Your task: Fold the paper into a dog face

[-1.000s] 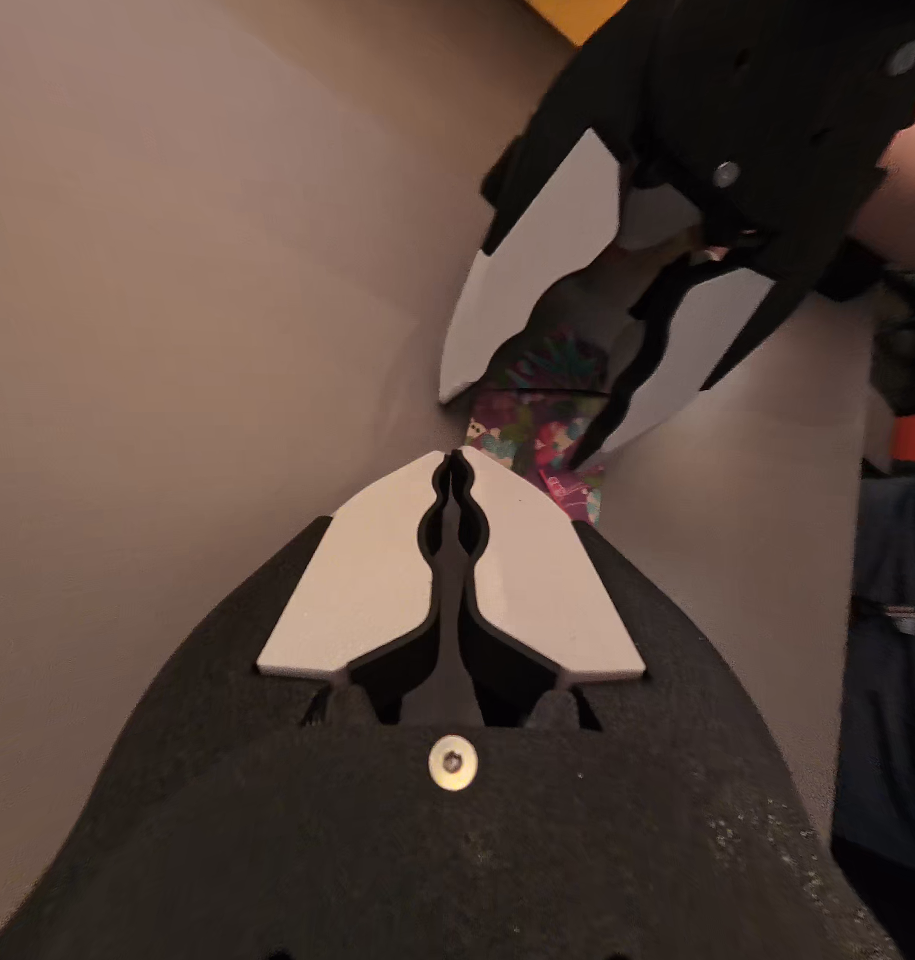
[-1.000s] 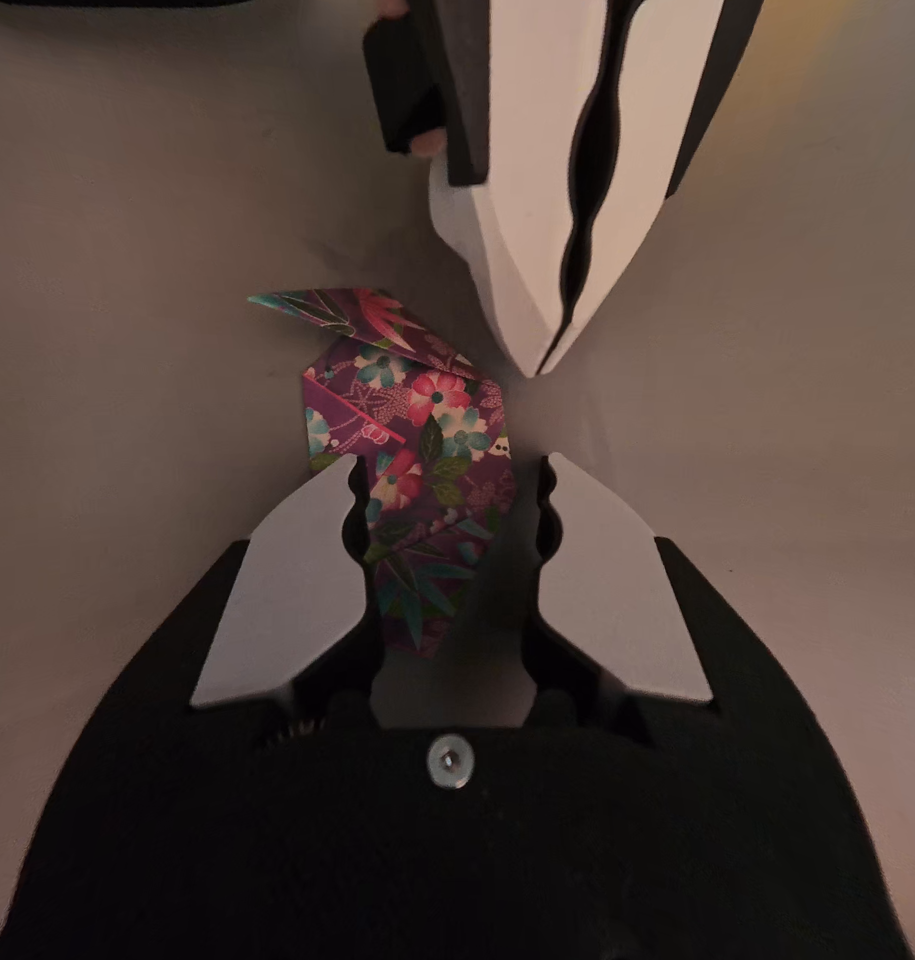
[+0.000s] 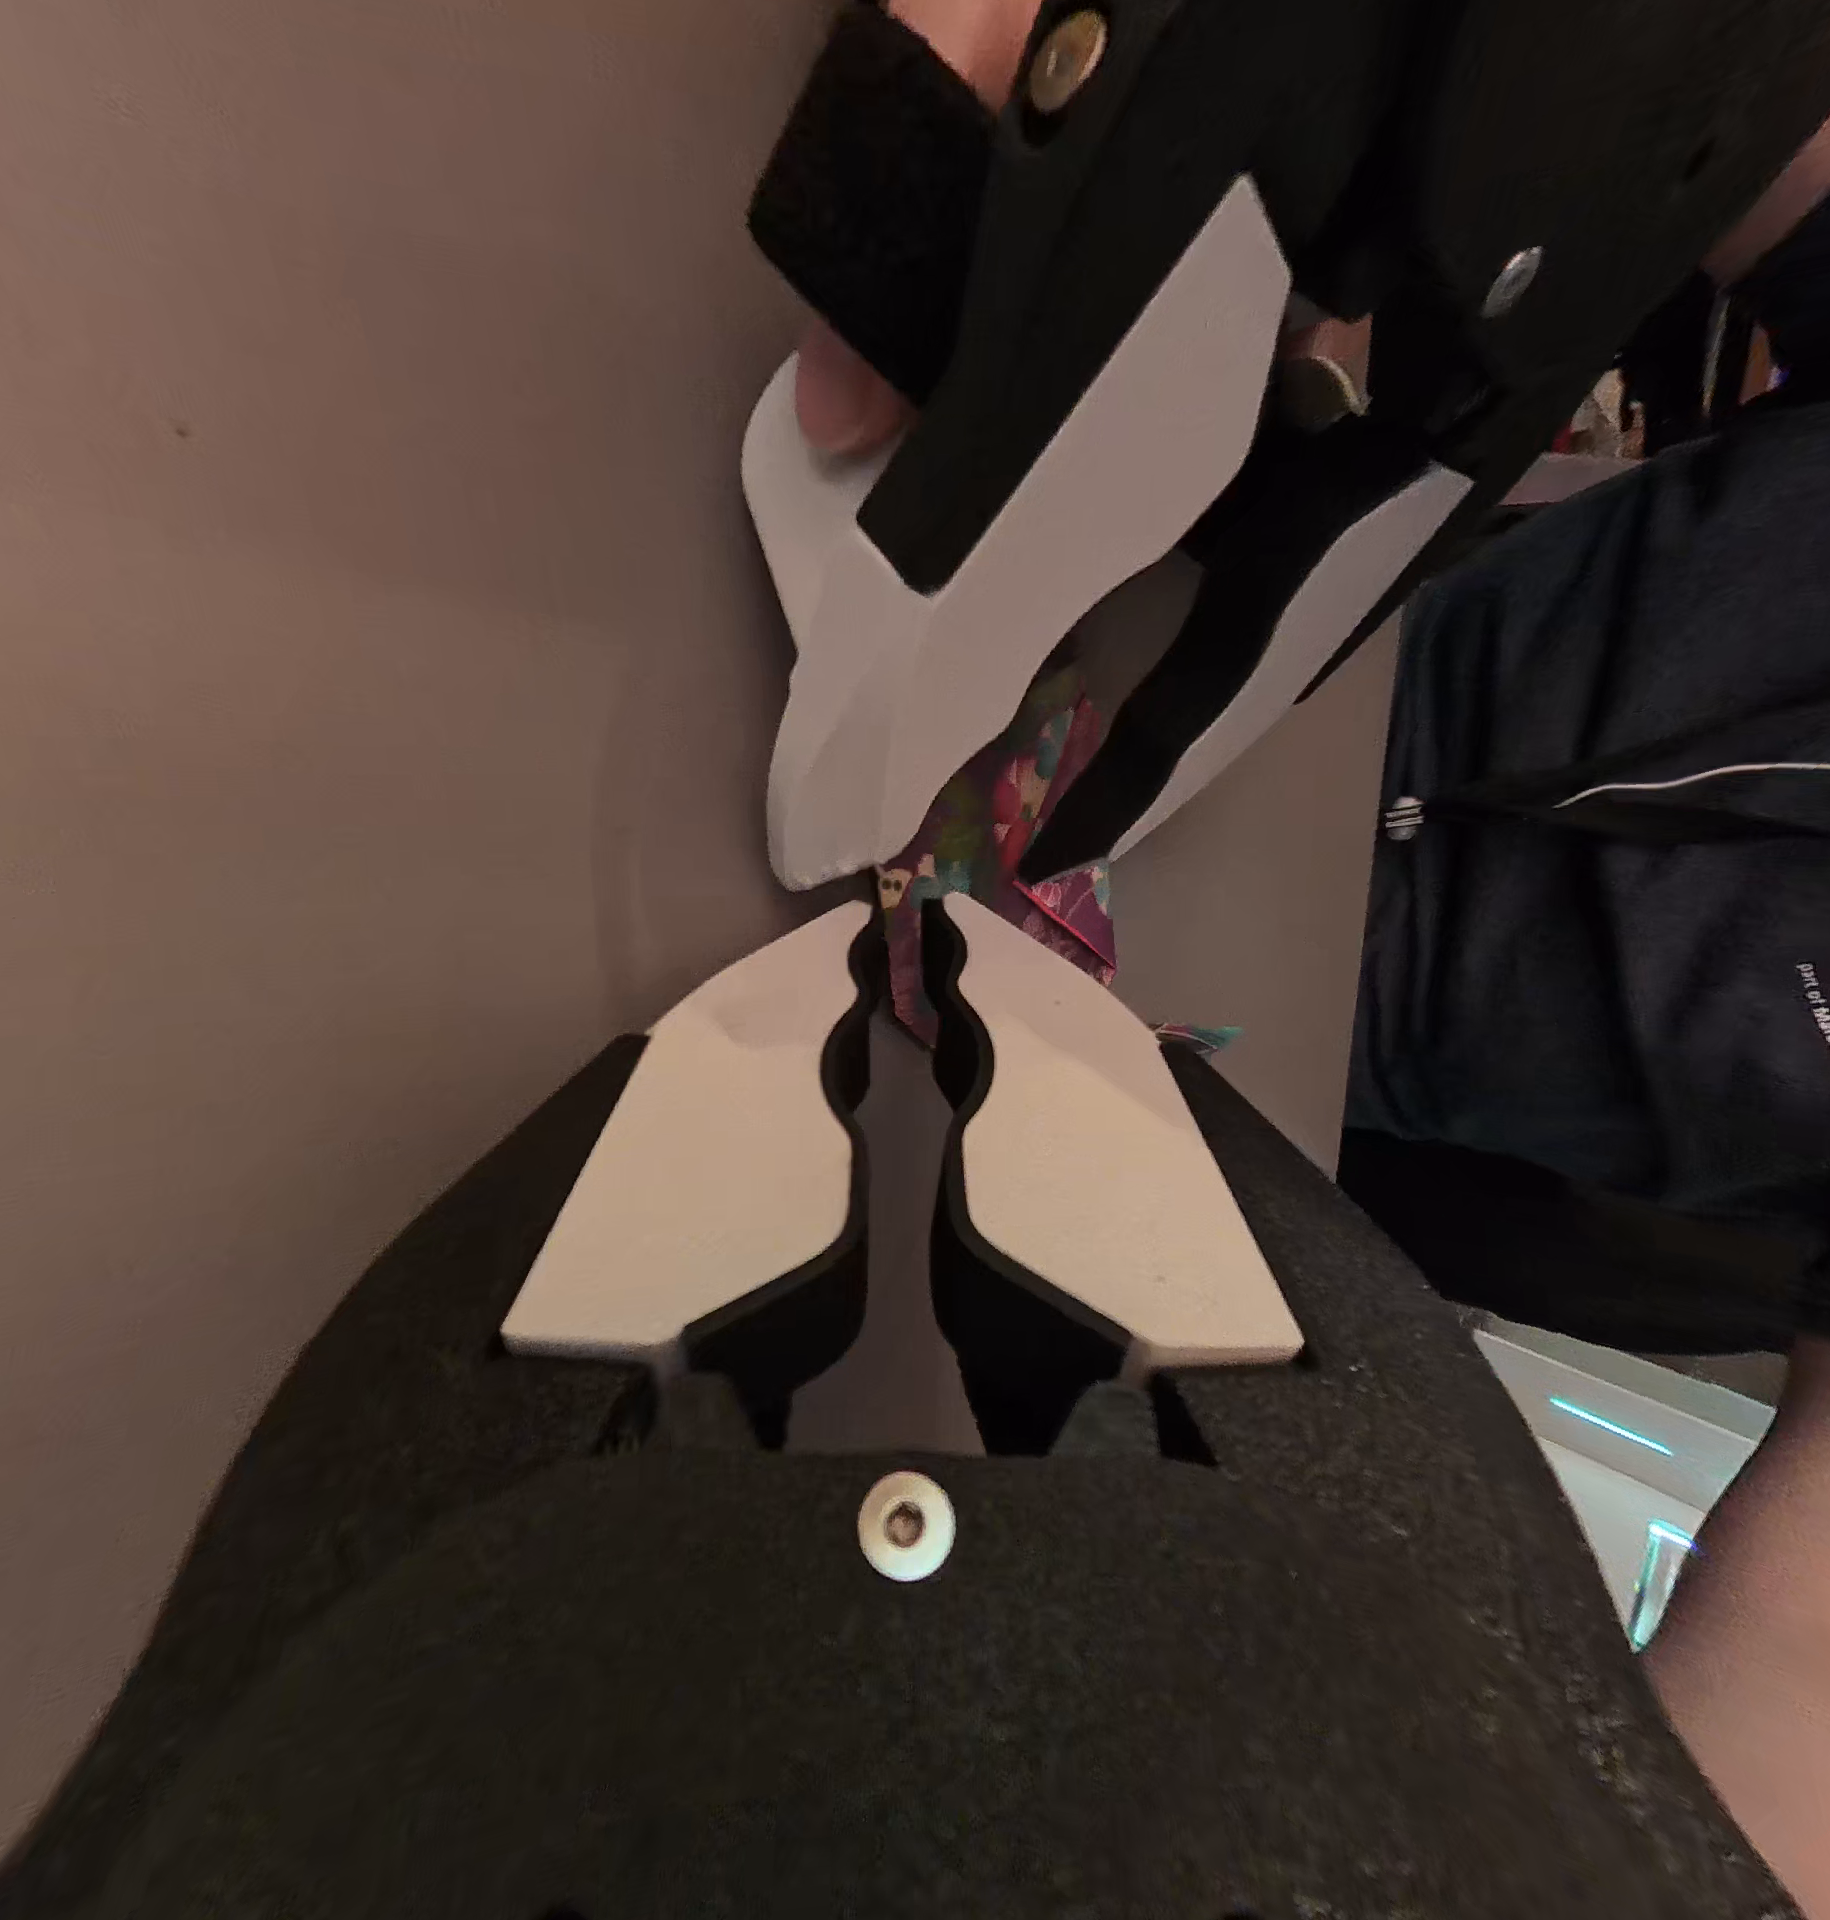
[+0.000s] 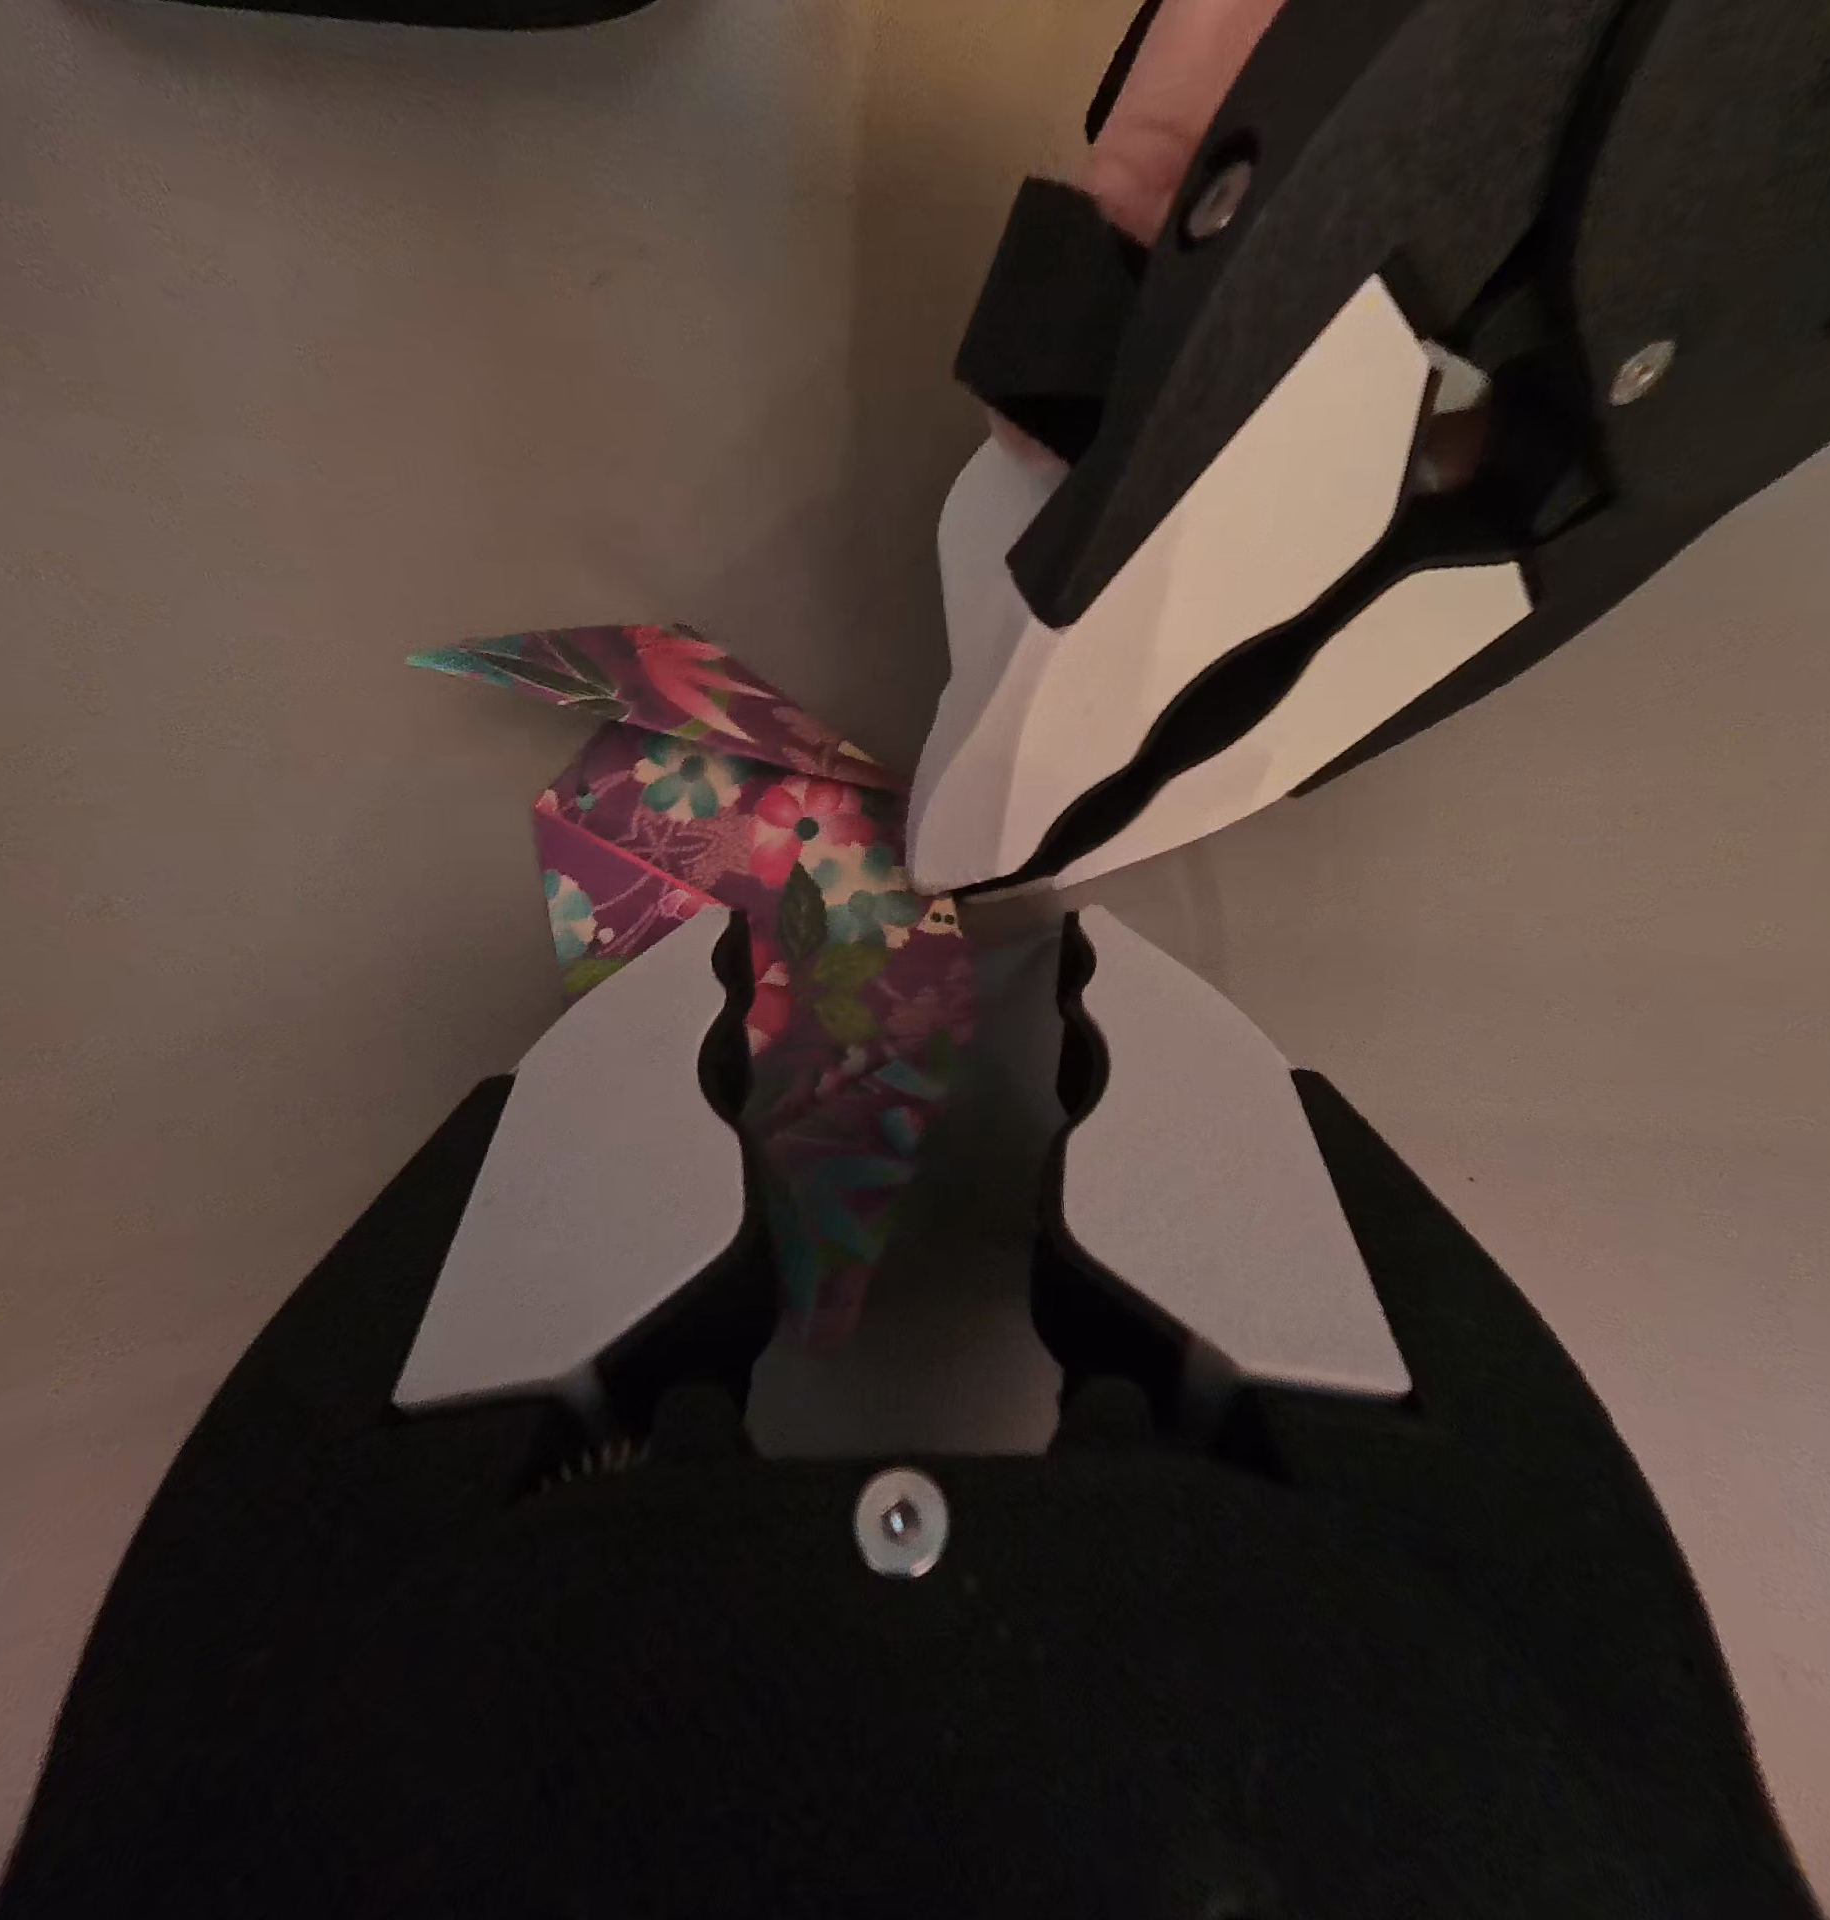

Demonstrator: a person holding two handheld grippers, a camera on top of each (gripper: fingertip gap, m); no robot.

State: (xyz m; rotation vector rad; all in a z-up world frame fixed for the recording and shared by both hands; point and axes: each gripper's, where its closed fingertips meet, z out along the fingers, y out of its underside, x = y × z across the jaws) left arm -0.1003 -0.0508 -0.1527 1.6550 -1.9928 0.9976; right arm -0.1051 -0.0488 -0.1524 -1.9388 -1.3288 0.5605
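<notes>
Dim warm lighting all over this plain grey table (image 4: 267, 416), so we're squinting a bit. We're looking at the paper (image 4: 786, 862), a purple sheet with pink and teal flowers, already creased into a chunky folded shape and lying on the table with one pointed flap sticking up and out to the side.

We're holding the right gripper (image 4: 906, 925) low over it with the jaws standing well apart, straddling the narrow lower part of the paper without pinching anything.

We're bringing the left gripper (image 3: 906, 909) in from the other side, and from the right wrist view (image 4: 978, 885) its tips are looking nearly together right at the paper's edge. In its own view there's a slim gap with a bit of paper sitting between the tips, so honestly we can't tell if it's actually clamping. The two grippers are almost touching at the tips.

A person's dark sleeve (image 3: 1617, 831) is showing off to one side.
</notes>
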